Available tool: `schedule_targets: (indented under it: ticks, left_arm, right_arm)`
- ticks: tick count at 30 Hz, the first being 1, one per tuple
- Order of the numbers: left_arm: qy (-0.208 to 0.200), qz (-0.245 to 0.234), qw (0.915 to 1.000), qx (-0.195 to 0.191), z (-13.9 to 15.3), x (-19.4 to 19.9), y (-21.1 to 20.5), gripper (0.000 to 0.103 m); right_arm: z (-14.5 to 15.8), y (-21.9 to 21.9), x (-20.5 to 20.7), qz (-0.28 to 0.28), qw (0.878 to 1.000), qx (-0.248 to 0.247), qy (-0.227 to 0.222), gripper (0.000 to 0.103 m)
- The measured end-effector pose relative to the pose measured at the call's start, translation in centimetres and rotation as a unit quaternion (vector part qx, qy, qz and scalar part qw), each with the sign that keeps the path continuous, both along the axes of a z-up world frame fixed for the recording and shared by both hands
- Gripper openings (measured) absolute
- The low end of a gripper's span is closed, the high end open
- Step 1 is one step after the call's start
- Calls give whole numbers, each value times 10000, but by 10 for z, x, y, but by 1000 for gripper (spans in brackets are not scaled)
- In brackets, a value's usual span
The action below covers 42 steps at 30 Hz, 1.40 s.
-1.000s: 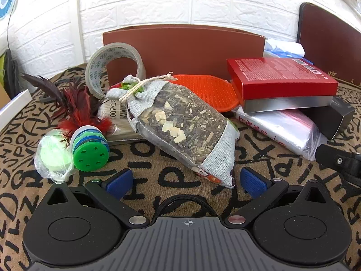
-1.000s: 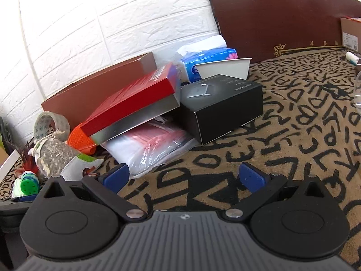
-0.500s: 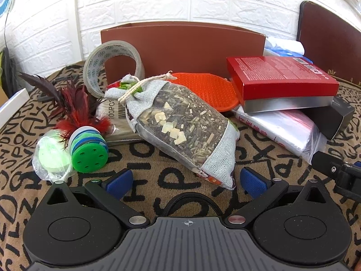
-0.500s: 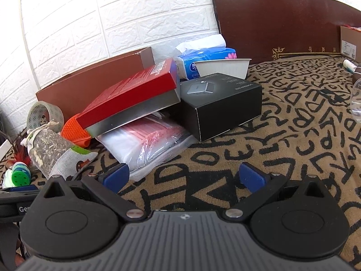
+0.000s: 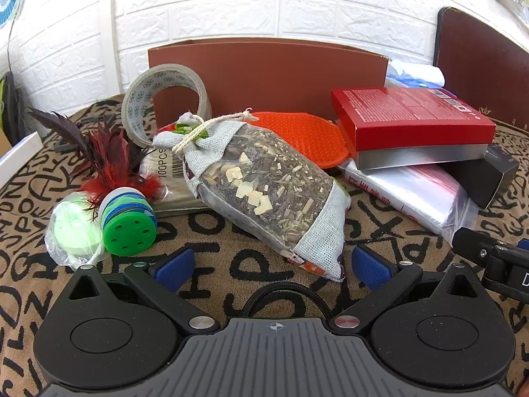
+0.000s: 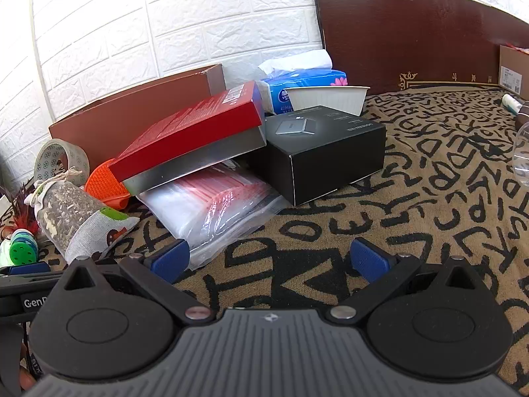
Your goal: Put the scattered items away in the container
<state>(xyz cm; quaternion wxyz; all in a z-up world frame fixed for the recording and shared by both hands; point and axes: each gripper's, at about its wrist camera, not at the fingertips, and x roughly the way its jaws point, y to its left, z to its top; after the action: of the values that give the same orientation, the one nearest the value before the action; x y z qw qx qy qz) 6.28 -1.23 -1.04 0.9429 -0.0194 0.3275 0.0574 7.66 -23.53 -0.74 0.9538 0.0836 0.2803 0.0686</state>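
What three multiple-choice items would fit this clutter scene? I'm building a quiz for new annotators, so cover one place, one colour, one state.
1. Where does the red box rest?
A. Flat on the cloth alone
B. Tilted, its upper end on the black box, over the plastic bag pack
C. Inside the brown container

2. What colour is the round perforated face of the feather toy?
A. Green
B. Yellow
C. Black

3. How do the left gripper jaws stand?
A. Shut on the herb sachet
B. Shut on the tape roll
C. Open, holding nothing

Answers: 1 B, the right wrist view shows it slanting from the black box down over the bags. 2 A, the disc with holes is bright green. 3 C, the blue pads sit wide apart with bare cloth between them.
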Motion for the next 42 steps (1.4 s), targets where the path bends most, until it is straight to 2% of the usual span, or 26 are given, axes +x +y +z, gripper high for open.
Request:
schedule_targets:
  ticks: [13,18,20,22,23,25,26,27,28,30,31,33,35,37,40,41,42]
  left_arm:
    - [4,5,10000,-16,0,1,0,103]
    - [-28,-9,9999,-142,1,0,3,103]
    - [-73,-83,9995,-295,2,-2,7,103]
    - [-168,-387,9960,-791,7,-8,19,103]
    - [-255,-611,9896,-1280,11,-14,30,103]
    - [-662,-798,9670,-2328,16,-30,54,103]
    - [-884,-804,9553,-2705,19,-37,65,103]
    - [-1027,-827,9486,-2877,24,-43,72,103]
    - [-1129,-852,9478,-2857,32,-48,75,103]
    - [-1440,-860,9514,-2583,47,-60,73,103]
    - [-1593,-908,9500,-2528,54,-66,72,103]
    - [-1856,-1149,9404,-2609,64,-75,70,103]
    - [-2061,-1550,9222,-2881,73,-79,71,103]
    - [-2092,-1928,9024,-3237,81,-81,70,103]
    - [-1811,-2432,8627,-4048,86,-73,70,103]
    - [-1643,-2529,8527,-4265,86,-68,70,103]
    - [-1486,-2561,8479,-4398,87,-65,69,103]
  right_arm:
    - [0,-1,0,2,10000,5,0,103]
    - [0,-1,0,7,10000,6,3,103]
    - [0,-1,0,7,10000,11,1,103]
    - [0,-1,0,9,10000,18,1,103]
    - [0,-1,0,11,10000,21,2,103]
    - [0,-1,0,13,10000,28,0,103]
    - [0,-1,0,17,10000,42,-3,103]
    - [0,-1,0,24,10000,59,-7,103]
    - [0,-2,0,31,10000,76,-13,103]
    - [0,-3,0,50,9999,105,-22,103]
    - [0,-3,0,65,9999,121,-27,103]
    - [0,-3,0,88,9998,147,-38,103]
    - [0,-3,-1,116,9998,162,-47,103]
    - [0,-2,0,148,9998,155,-50,103]
    - [0,-3,-1,187,9997,166,-59,103]
    - [0,-3,-1,192,9996,180,-61,103]
    - [0,-3,-1,193,9996,191,-63,103]
